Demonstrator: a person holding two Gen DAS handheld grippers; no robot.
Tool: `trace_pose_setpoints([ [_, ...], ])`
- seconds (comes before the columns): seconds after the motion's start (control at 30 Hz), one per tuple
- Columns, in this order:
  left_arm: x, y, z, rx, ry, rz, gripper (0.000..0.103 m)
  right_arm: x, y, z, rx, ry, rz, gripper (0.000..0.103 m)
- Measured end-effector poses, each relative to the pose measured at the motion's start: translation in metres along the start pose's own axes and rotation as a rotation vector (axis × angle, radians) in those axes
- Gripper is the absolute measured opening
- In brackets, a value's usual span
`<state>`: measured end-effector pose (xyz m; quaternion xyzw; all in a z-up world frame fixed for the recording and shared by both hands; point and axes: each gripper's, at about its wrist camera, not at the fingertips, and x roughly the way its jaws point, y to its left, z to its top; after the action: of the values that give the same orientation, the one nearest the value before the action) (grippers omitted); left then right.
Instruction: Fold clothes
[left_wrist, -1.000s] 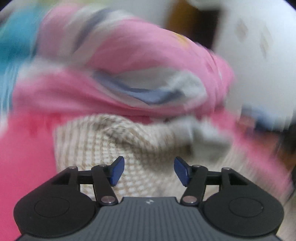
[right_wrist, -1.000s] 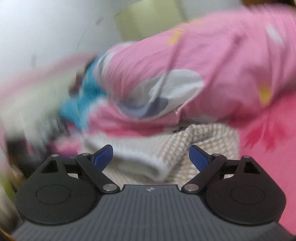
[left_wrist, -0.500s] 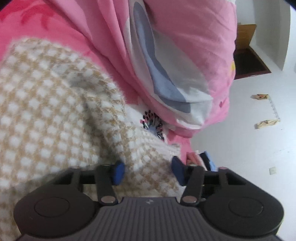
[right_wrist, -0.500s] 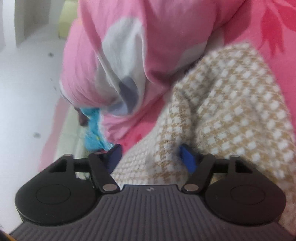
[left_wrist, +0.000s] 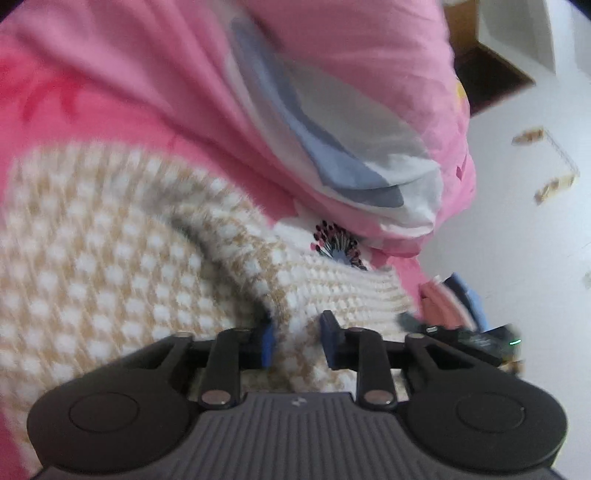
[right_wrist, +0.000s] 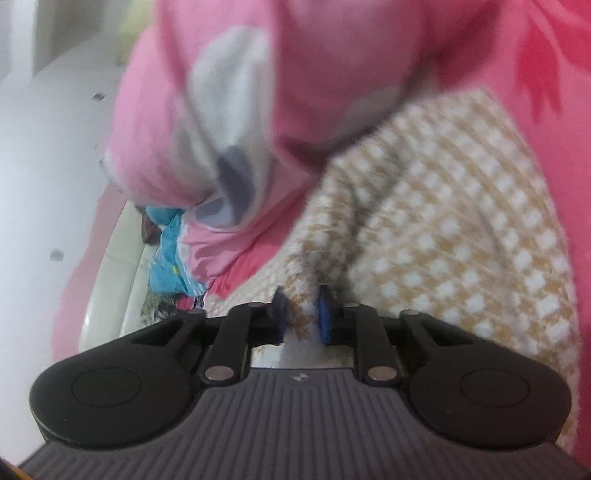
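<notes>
While jaws have just been closing, my left gripper (left_wrist: 296, 341) now pinches raised fold of knit garment (left_wrist: 110, 266), blue pads (left_wrist: 266, 345) pressing cloth from both sides. My right gripper (right_wrist: 302, 317) nearly closed too, thin ridge of same garment squeezed between pads. Garment is fuzzy, beige-and-white check, bunched, lying on pink sheet (right_wrist: 554, 44). Puffy pink quilt (left_wrist: 332, 92) behind it, touching. Both grippers tilted downward, rolled sideways.
</notes>
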<state>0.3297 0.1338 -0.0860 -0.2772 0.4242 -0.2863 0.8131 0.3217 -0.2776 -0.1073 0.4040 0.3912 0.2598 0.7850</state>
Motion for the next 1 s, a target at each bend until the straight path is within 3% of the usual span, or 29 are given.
trace_pose_setpoints([
  [0.13, -0.01, -0.01, 0.0, 0.155, -0.075, 0.104, 0.016, -0.01, 0.024, -0.014, -0.106, -0.031, 0.049, 0.011],
  [0.2, 0.008, -0.007, -0.005, 0.205, -0.051, 0.192, 0.018, 0.001, 0.015, -0.027, -0.148, -0.021, -0.004, 0.011],
  [0.27, 0.012, -0.005, -0.012, 0.219, -0.065, 0.22, 0.022, 0.011, 0.006, -0.04, -0.19, -0.011, -0.06, 0.008],
  [0.3, 0.008, -0.007, -0.015, 0.226, -0.087, 0.224, 0.025, 0.01, 0.011, -0.048, -0.278, -0.032, -0.07, 0.01],
  [0.37, -0.004, -0.017, -0.022, 0.272, -0.137, 0.27, 0.04, 0.003, 0.025, -0.055, -0.366, -0.047, -0.121, 0.02],
  [0.47, -0.033, -0.039, -0.04, 0.401, -0.238, 0.372, 0.041, -0.011, 0.041, -0.05, -0.447, -0.063, -0.208, 0.028],
  [0.57, -0.044, -0.073, -0.051, 0.539, -0.322, 0.372, 0.041, -0.037, 0.071, -0.053, -0.639, -0.149, -0.276, 0.029],
  [0.67, -0.024, -0.095, -0.055, 0.641, -0.278, 0.348, 0.042, -0.027, 0.092, -0.056, -0.811, -0.163, -0.233, 0.029],
  [0.73, 0.008, -0.095, -0.06, 0.696, -0.193, 0.415, 0.042, -0.014, 0.104, -0.055, -0.907, -0.154, -0.191, 0.028],
  [0.8, 0.039, -0.081, -0.066, 0.721, -0.142, 0.507, 0.043, 0.017, 0.084, -0.055, -0.942, -0.088, -0.28, 0.029],
  [0.83, 0.042, -0.076, -0.069, 0.723, -0.164, 0.5, 0.043, 0.033, 0.074, -0.055, -0.957, -0.054, -0.326, 0.029],
  [0.93, 0.039, -0.077, -0.062, 0.692, -0.162, 0.499, 0.044, 0.043, 0.056, -0.04, -0.84, -0.069, -0.269, 0.028],
  [1.0, 0.034, -0.081, -0.056, 0.651, -0.136, 0.503, 0.044, 0.038, 0.061, -0.041, -0.837, -0.079, -0.291, 0.028],
])
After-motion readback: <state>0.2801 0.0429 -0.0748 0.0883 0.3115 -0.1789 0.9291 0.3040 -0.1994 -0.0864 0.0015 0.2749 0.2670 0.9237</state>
